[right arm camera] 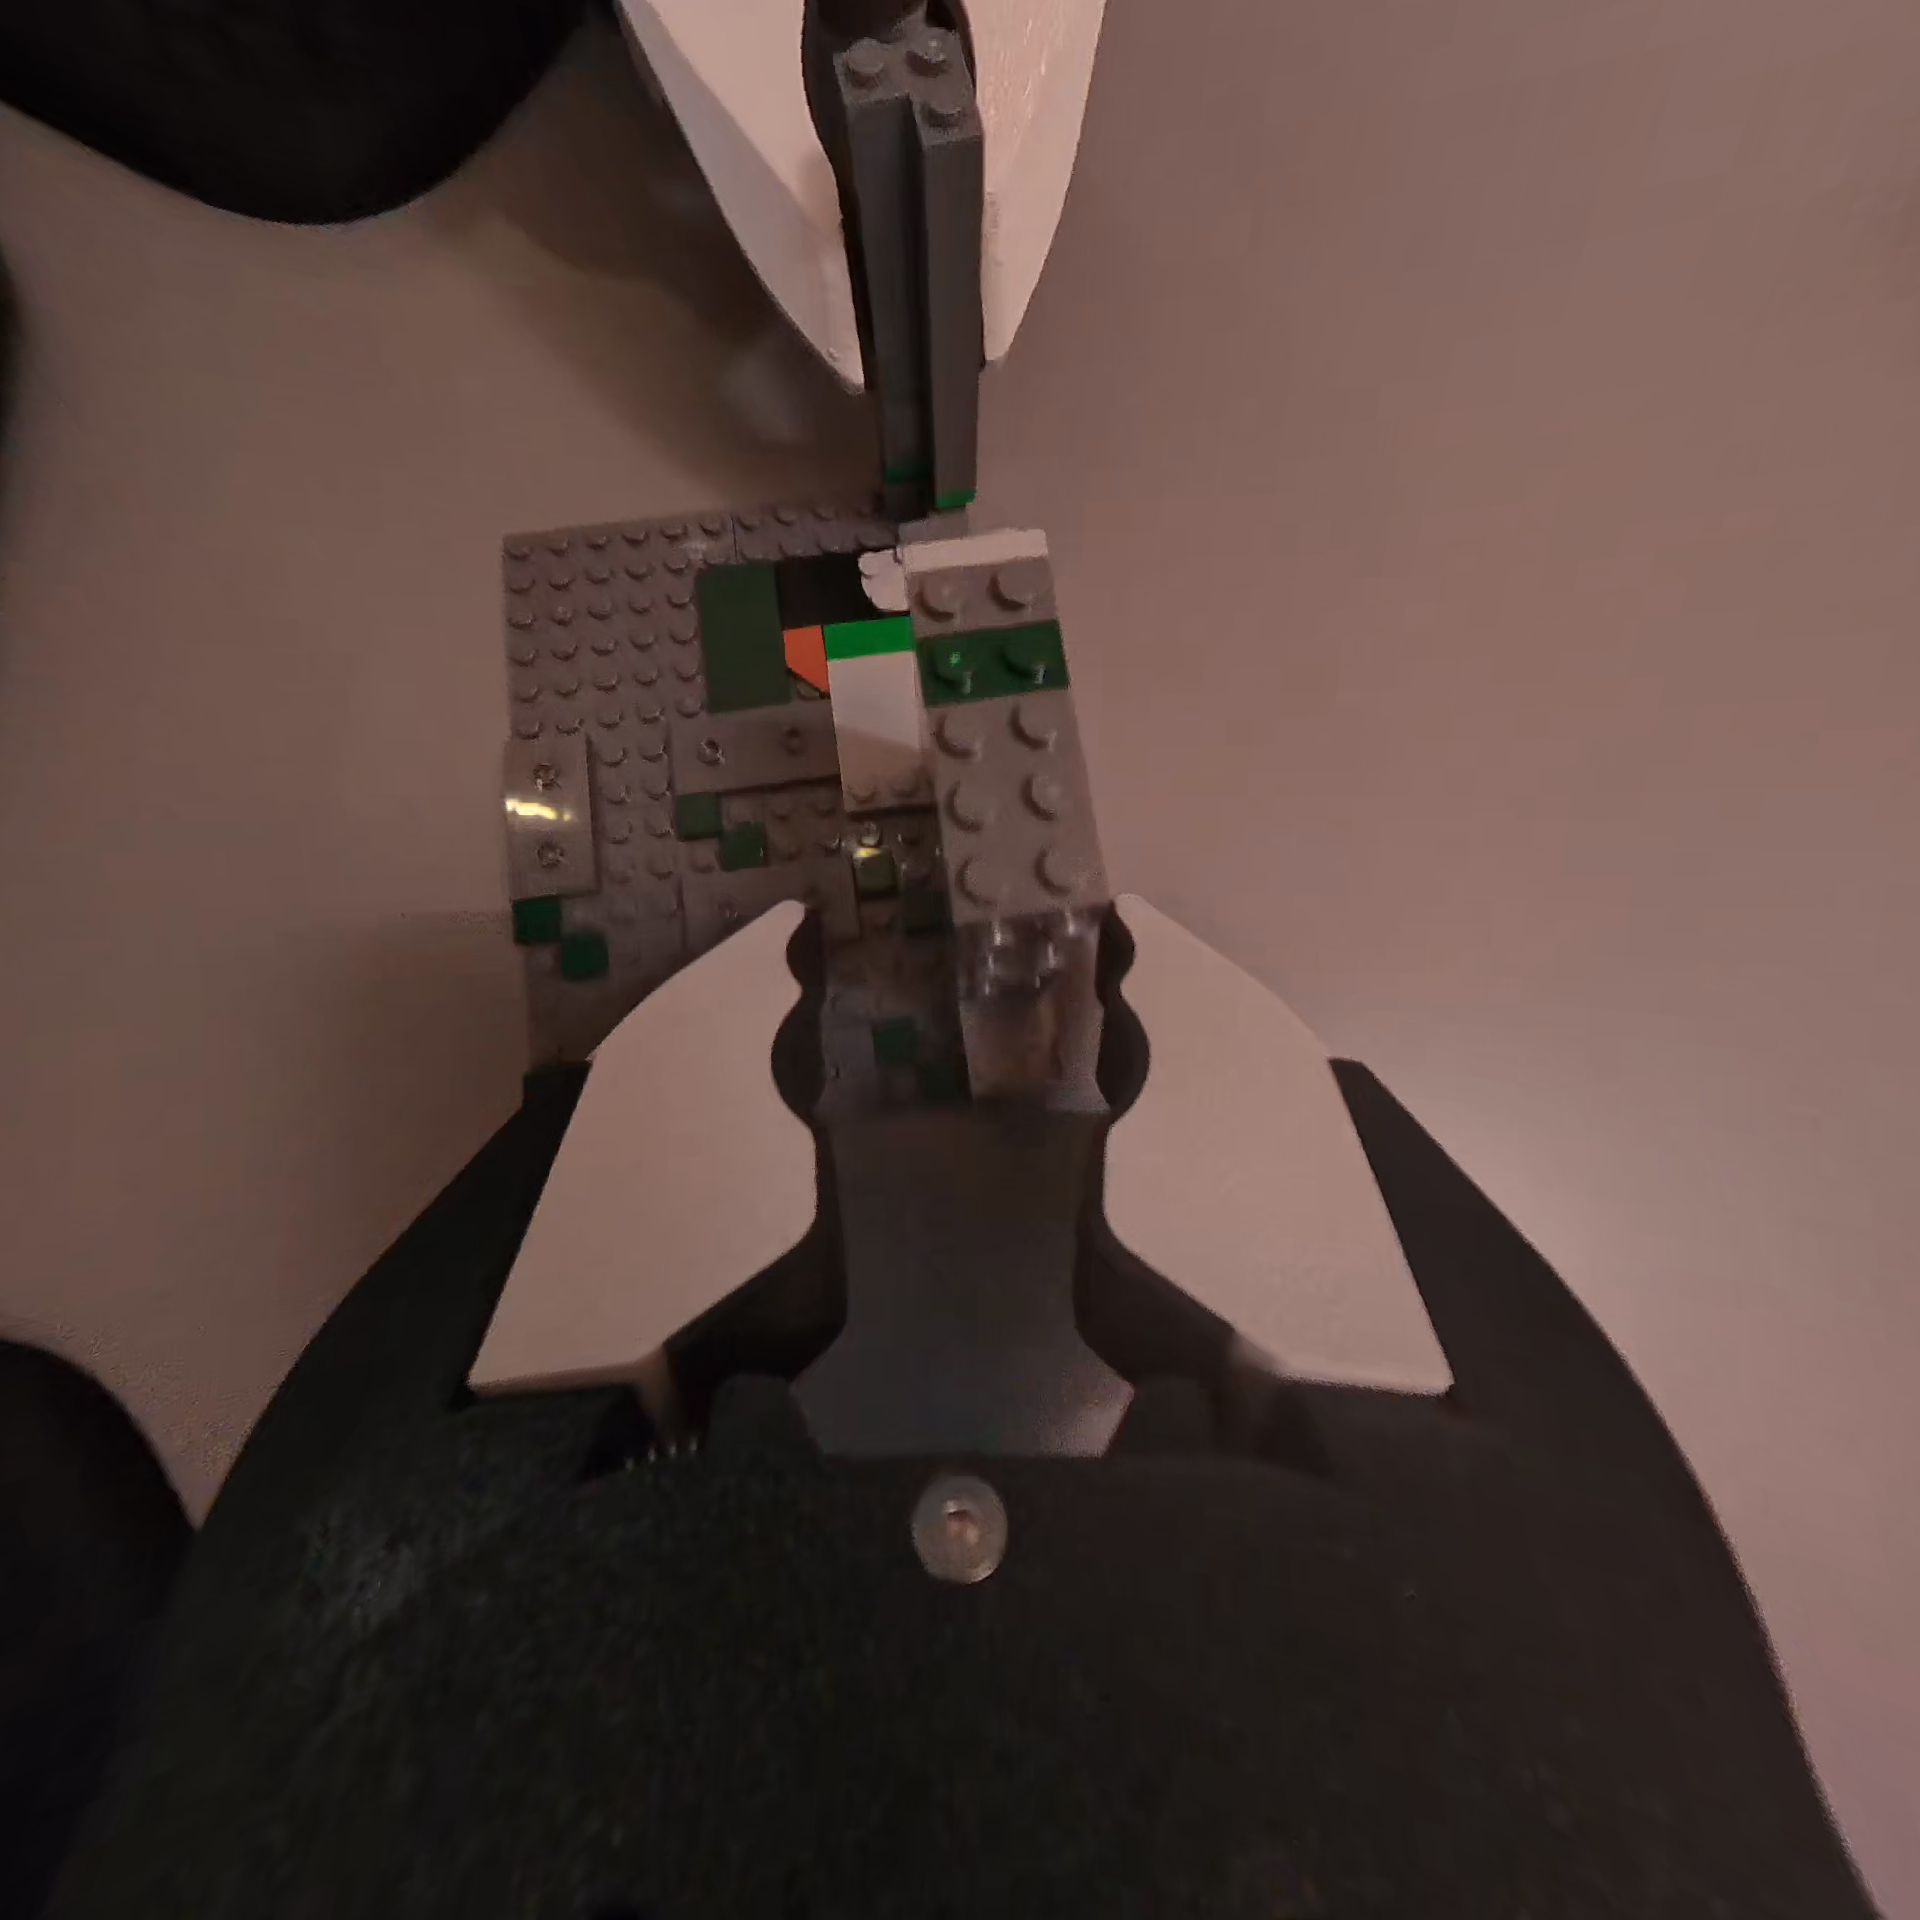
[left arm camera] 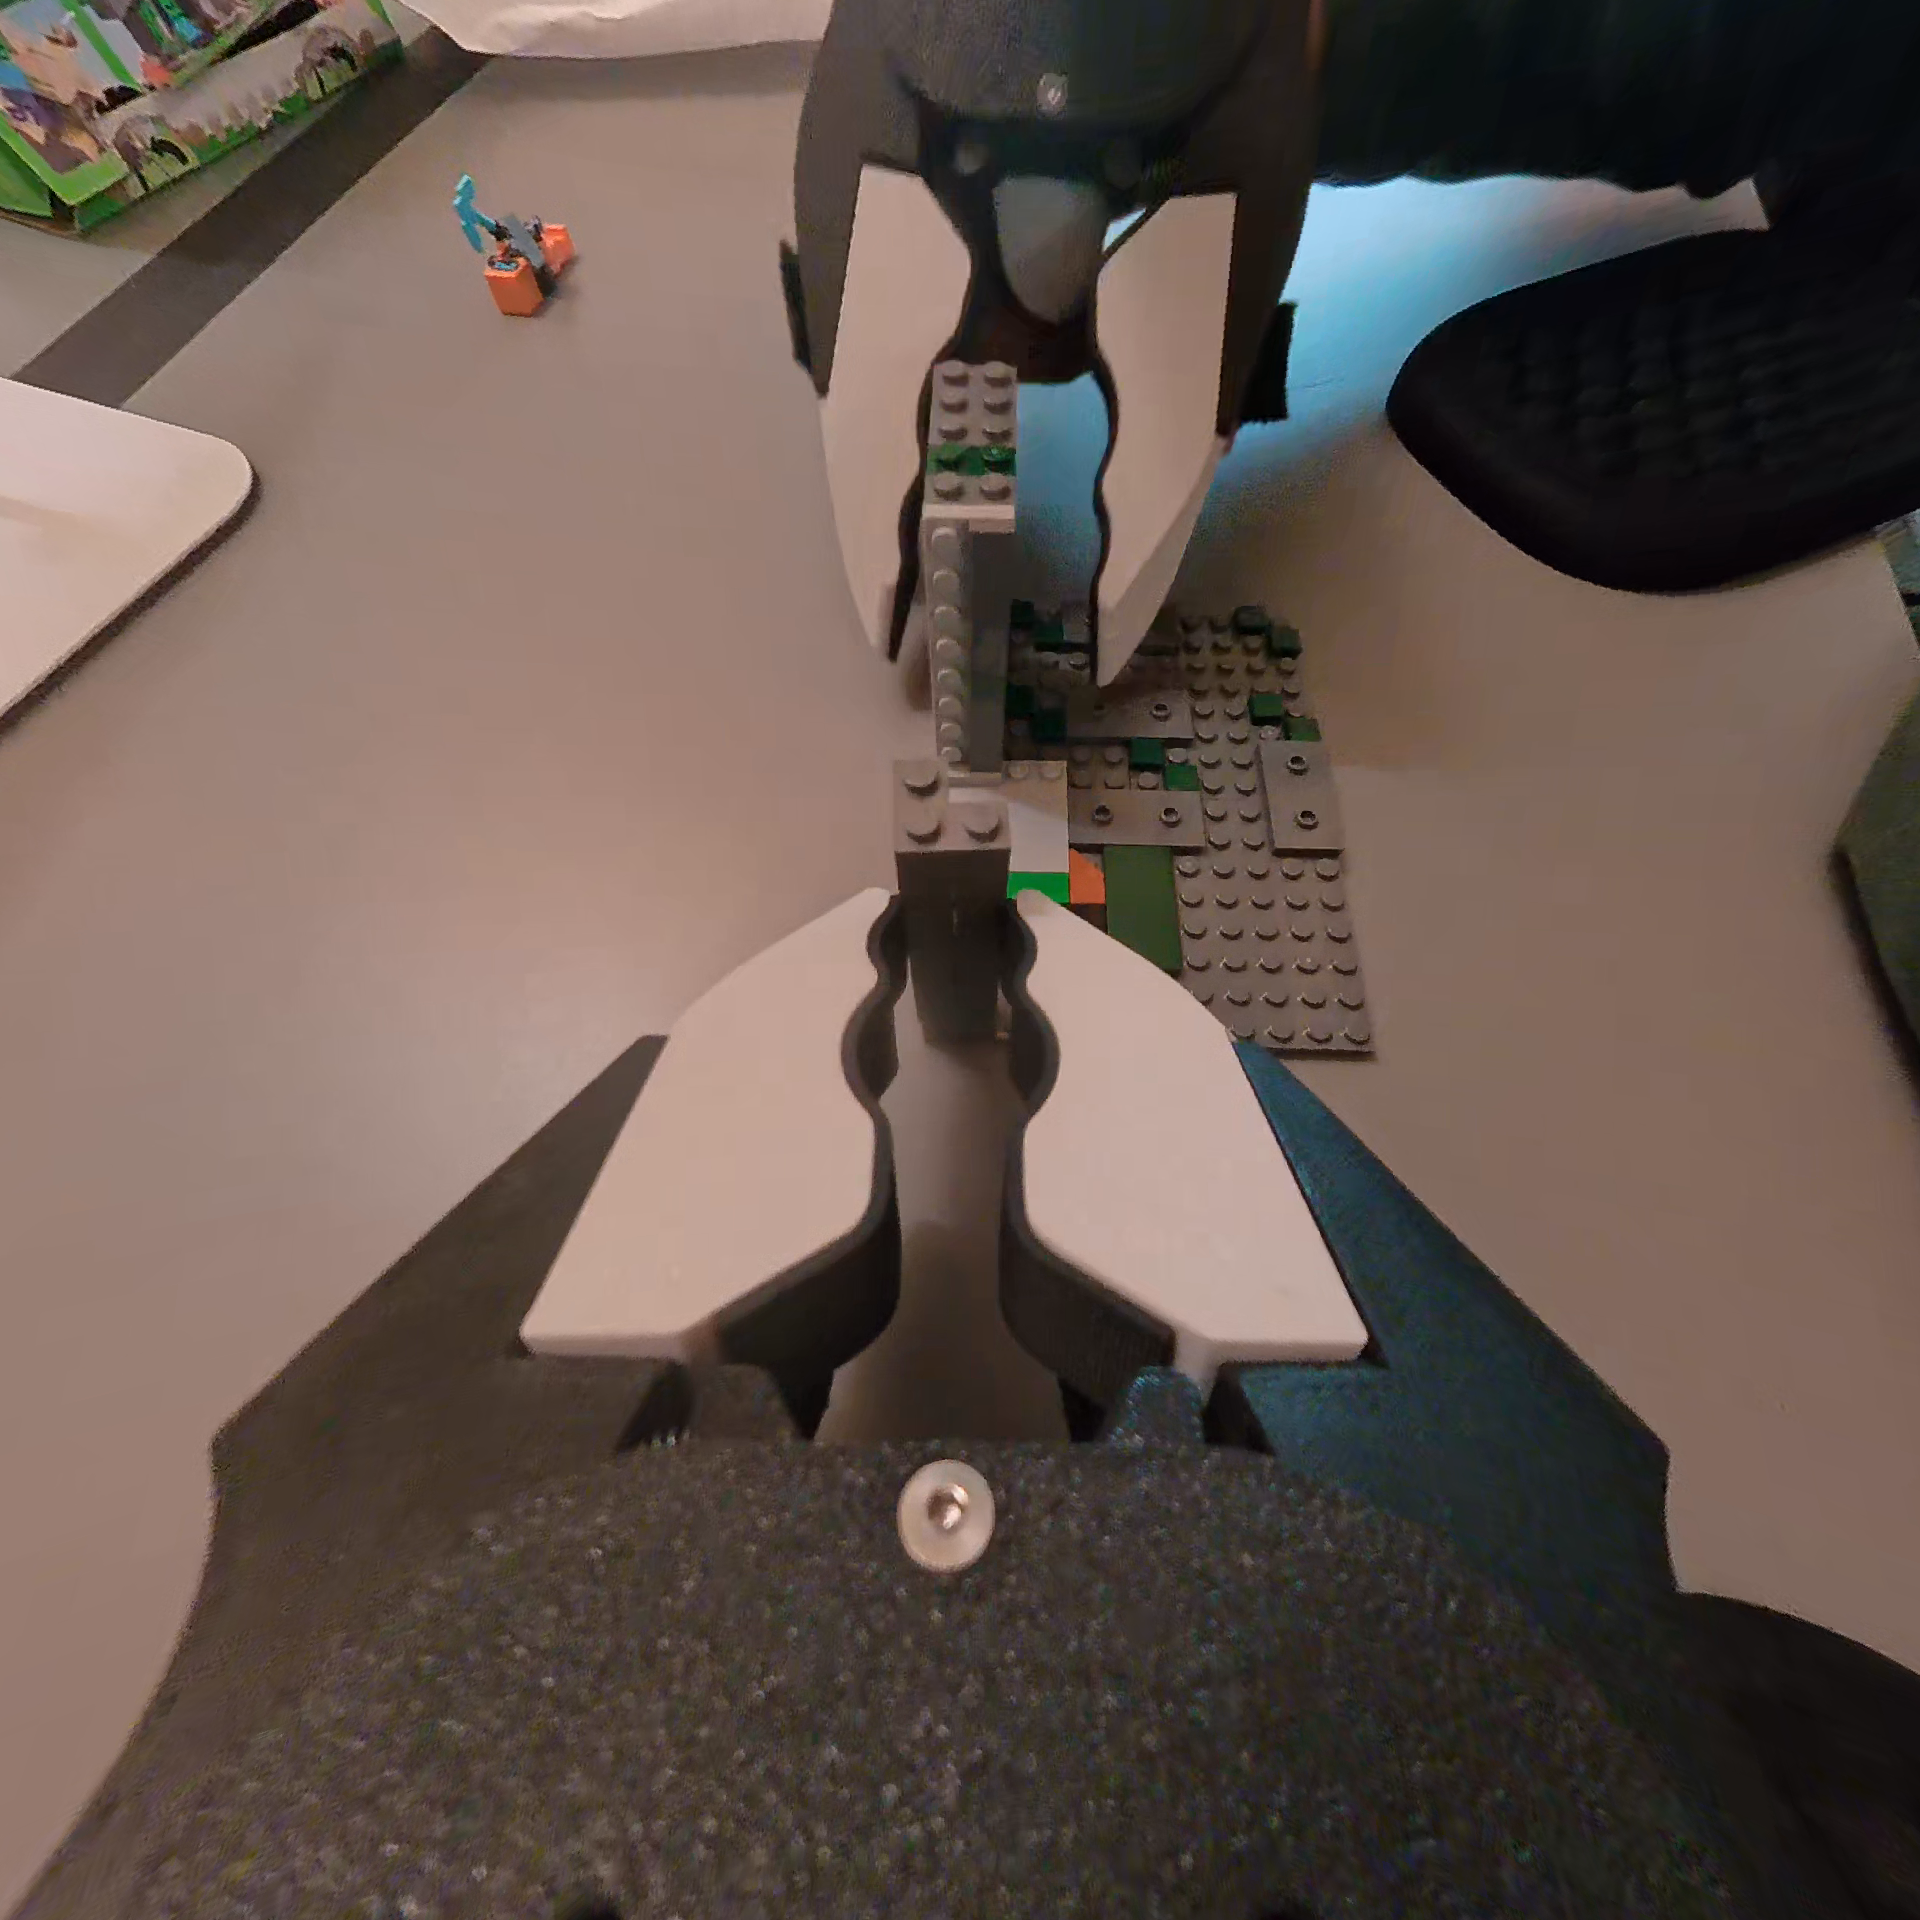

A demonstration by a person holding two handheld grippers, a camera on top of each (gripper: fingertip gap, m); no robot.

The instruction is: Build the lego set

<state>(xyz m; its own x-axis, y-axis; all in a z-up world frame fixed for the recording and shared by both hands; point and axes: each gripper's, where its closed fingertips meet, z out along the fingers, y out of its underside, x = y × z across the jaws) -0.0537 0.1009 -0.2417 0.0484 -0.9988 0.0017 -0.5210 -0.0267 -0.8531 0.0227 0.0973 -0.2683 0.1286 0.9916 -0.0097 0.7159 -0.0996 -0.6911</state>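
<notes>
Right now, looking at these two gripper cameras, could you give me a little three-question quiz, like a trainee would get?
1. True or false: the left gripper is shut on the dark grey column.
2. Multiple choice: the wall piece at the right gripper has a band of which colour across its studded top? A) orange B) green C) blue
3. Fill in: off to the far left of the table, near the printed box, stands a small ______-bodied figure.

Key: 1 true; 2 B; 3 orange. The baseplate lies flat beside both pieces. Whether the right gripper actually clamps the wall piece cannot be told.
</notes>
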